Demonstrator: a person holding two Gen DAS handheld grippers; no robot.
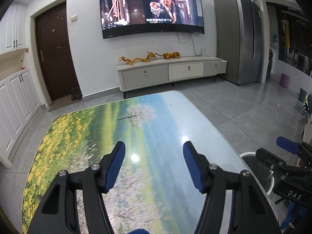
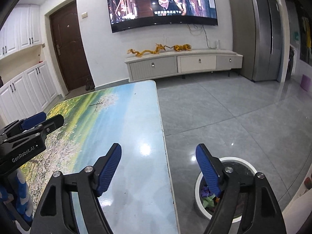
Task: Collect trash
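1. Left gripper (image 1: 154,152): held above the table (image 1: 81,136), jaws spread wide, nothing between the blue pads. In the right wrist view it enters from the left edge (image 2: 42,120), seen side-on over the flower-printed part of the tabletop.
2. Right gripper (image 2: 159,154): jaws equally wide apart and holding nothing. One finger lies over the table's right edge (image 2: 165,156); the other lies over the trash bin (image 2: 251,167). In the left wrist view the same gripper shows at the right margin (image 1: 288,148), above the bin.
3. Trash bin: a round, white-rimmed container with a dark liner, standing on the floor (image 2: 234,117) just beside the table's right edge. Its rim is partly covered by the right gripper's finger; in the left wrist view (image 1: 247,154) only an arc of rim shows.
4. Trash (image 2: 208,197): crumpled purple and green scraps inside the bin, low against its near wall.
5. Table: glossy top printed with a meadow and sky scene, with a bright ceiling-light reflection near its middle.
6. Background: wall-mounted television (image 1: 152,9) showing a film; below it a low TV cabinet (image 1: 171,72) carrying golden dragon ornaments (image 1: 148,57); a brown door (image 1: 56,52) to the left with white cupboards (image 1: 17,101) beside it; a grey refrigerator (image 1: 239,39) to the right; a purple stool (image 1: 284,80) beyond it.
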